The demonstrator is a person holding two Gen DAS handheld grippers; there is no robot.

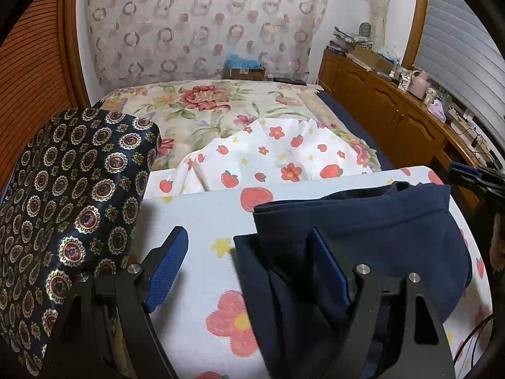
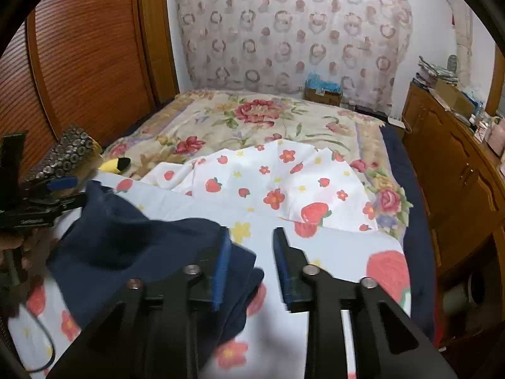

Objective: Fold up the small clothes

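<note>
A navy garment (image 1: 378,230) lies rumpled on a flat surface under a white strawberry-and-flower sheet (image 1: 205,221). My left gripper (image 1: 247,232) stands open over the garment's left edge. Its right finger (image 1: 328,265) rests among the navy folds, while its left pad (image 1: 167,268) is over bare sheet. In the right wrist view the same garment (image 2: 126,240) spreads to the left. My right gripper (image 2: 252,230) is open at its right edge, with its left finger (image 2: 221,265) on the cloth and sheet showing in the gap. Each gripper shows at the other view's side edge.
Dark fabric with gold medallions (image 1: 72,205) bulks at the left beside my left gripper. Beyond the work surface the sheet bunches up (image 2: 268,173) on a floral bedspread (image 2: 252,113). A cluttered wooden dresser (image 2: 448,164) runs along the right. A cardboard box (image 2: 322,94) sits by the curtain.
</note>
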